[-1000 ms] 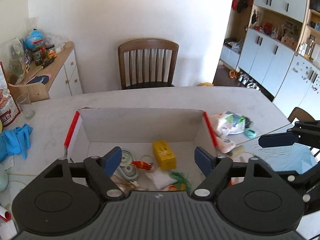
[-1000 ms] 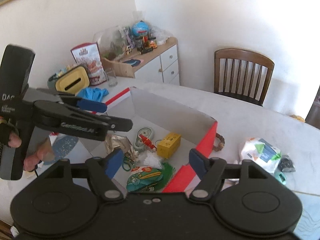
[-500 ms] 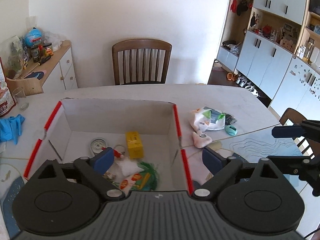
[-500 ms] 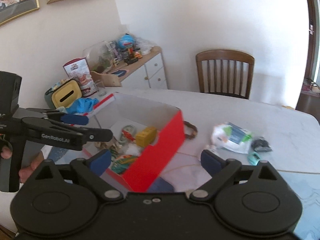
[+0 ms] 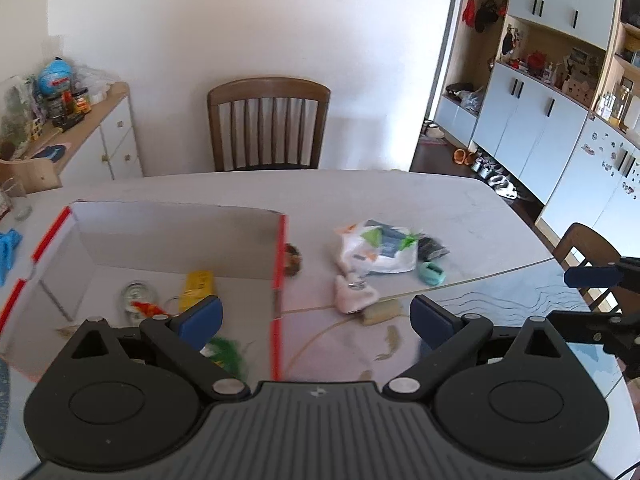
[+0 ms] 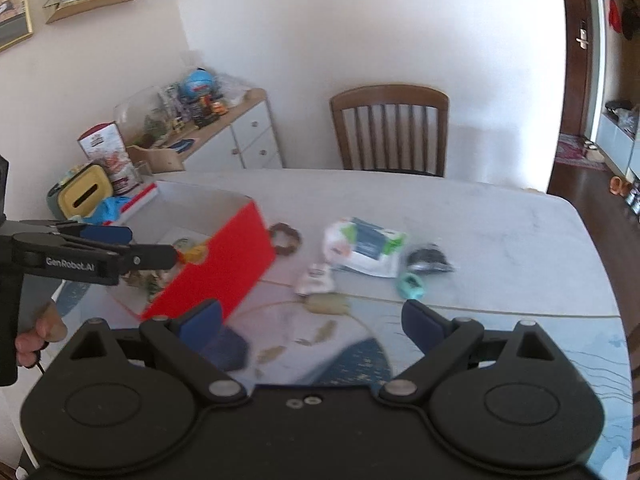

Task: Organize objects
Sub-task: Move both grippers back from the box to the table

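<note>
Both tongs hang spread with nothing between their fingers, having just been opening: left tongs [image 5: 316,316] over the red box's [image 5: 279,280] right wall, right tongs [image 6: 312,322] over bare counter [image 6: 500,216]. Ahead of both lie a white packet [image 6: 364,246], a pink pouch [image 5: 354,294] and a teal clip [image 6: 410,285].

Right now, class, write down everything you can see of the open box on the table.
The open box is red outside, plain white inside, and looks like cardboard. It has no lid and rests flat on the pale table. Inside lie small things, among them a yellow carton, a round tin and something green. A brown ring lies just outside its right wall; whether they touch is unclear. Neither pair of tongs touches the box.
</note>
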The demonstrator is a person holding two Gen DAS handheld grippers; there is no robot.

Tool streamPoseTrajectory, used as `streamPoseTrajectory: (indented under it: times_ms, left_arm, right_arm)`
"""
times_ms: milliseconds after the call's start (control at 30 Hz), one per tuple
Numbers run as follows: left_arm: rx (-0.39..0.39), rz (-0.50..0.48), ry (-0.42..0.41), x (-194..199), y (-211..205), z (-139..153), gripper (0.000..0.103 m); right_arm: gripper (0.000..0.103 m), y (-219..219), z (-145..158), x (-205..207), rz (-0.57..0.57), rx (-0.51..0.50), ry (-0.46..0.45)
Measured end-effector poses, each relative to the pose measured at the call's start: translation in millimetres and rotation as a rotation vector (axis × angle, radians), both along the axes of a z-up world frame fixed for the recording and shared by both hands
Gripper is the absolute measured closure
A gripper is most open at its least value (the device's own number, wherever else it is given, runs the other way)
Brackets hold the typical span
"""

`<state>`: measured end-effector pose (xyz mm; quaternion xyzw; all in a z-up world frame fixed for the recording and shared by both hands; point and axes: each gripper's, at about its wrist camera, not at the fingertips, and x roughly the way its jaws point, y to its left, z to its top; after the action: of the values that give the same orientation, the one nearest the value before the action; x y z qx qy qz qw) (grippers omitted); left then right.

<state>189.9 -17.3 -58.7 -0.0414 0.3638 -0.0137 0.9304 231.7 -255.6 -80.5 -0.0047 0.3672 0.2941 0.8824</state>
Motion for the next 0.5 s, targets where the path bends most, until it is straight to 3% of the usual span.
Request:
streamPoseTrajectory:
  times_ms: [300, 500]
  left_arm:
    - [0.009, -0.002, 0.015, 51, -49, -9, 0.002]
    - [0.044, 0.039, 0.077, 92, -67, -37, 0.002]
  right_arm:
    - [0.007, -34, -15, 29, 0.000, -0.008, 0.016]
    - [0.007, -44, -28, 51, 0.009, -0.016, 0.032]
